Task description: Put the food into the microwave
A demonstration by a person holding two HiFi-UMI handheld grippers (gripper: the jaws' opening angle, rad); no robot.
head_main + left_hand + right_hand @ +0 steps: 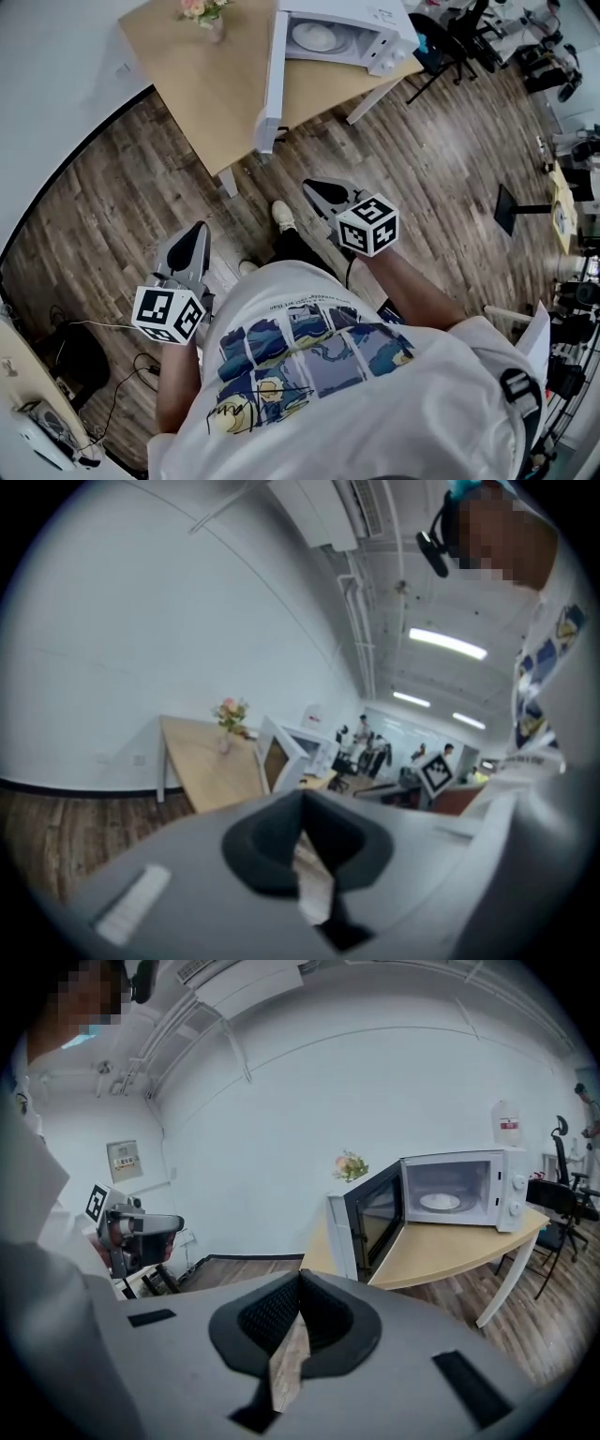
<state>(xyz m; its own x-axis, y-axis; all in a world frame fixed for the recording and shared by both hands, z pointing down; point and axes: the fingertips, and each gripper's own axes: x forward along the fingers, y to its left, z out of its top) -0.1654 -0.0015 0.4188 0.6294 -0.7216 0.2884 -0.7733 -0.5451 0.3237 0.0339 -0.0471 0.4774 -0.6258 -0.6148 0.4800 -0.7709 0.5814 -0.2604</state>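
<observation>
Microwave point(459, 1190) holds a plate point(439, 1201), unseen in left gripper view.

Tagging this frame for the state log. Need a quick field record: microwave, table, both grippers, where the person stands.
microwave: on the table, at its far end
door: swung open
inside: white round dish, contents not discernible
table: light wood, also bears a vase of flowers
left gripper: jaws together, nothing between them
right gripper: jaws together, nothing between them
person: standing on the wood floor, back from the table
</observation>
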